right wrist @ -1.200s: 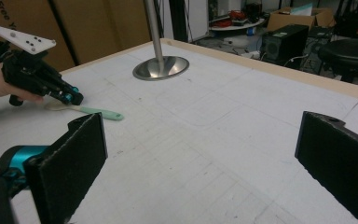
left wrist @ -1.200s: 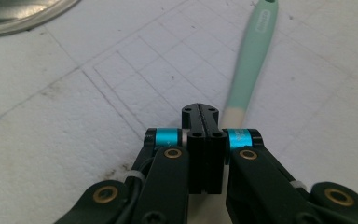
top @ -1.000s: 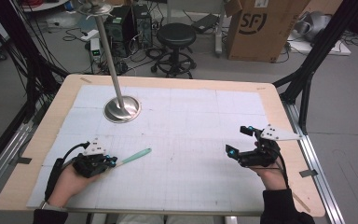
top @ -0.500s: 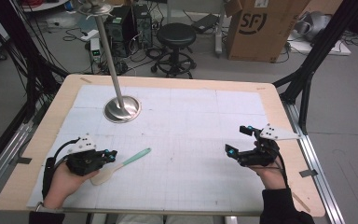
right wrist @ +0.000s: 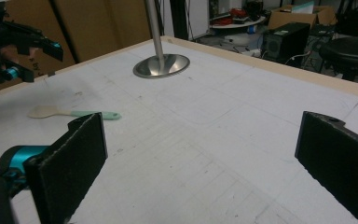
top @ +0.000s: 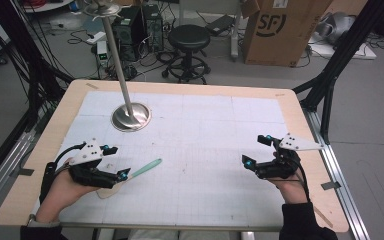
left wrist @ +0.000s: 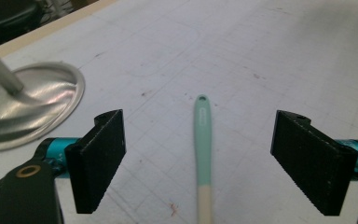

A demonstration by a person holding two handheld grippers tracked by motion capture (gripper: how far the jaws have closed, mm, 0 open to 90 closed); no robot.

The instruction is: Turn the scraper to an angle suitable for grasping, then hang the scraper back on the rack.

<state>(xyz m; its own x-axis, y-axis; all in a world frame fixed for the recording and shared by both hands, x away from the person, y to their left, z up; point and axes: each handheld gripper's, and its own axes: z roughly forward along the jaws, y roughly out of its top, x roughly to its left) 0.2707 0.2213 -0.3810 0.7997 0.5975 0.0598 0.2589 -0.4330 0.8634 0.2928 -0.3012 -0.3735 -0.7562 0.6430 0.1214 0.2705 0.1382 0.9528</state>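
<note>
A workshop floor crowded with cables, a black stool [top: 187, 37] and a cardboard box [top: 283, 27] is being seen behind a wood-edged table [top: 300, 107], whose top is being covered by a white gridded mat [top: 205, 145].

A spatula [top: 132, 176] with a teal handle and a pale blade is being observed lying flat on the mat toward the near left of the table. In the left gripper view its handle [left wrist: 202, 140] is being shown running up the middle of the gap between the two black jaws, untouched by either pad; the pale end is being cut off at the bottom edge.

The left gripper [top: 115, 162] is being held over the blade end of the spatula by the person's left hand [top: 62, 187]. Its jaws are being kept wide apart and nothing is being gripped.

The right gripper [top: 257, 150] is being held by the right hand [top: 292, 187] near the right edge of the table, well apart from the spatula. Its jaws are likewise being kept spread wide, with bare mat between them.

A metal stand [top: 130, 116], a round base with an upright pole, is being seen at the far left of the mat, beyond the left gripper.
</note>
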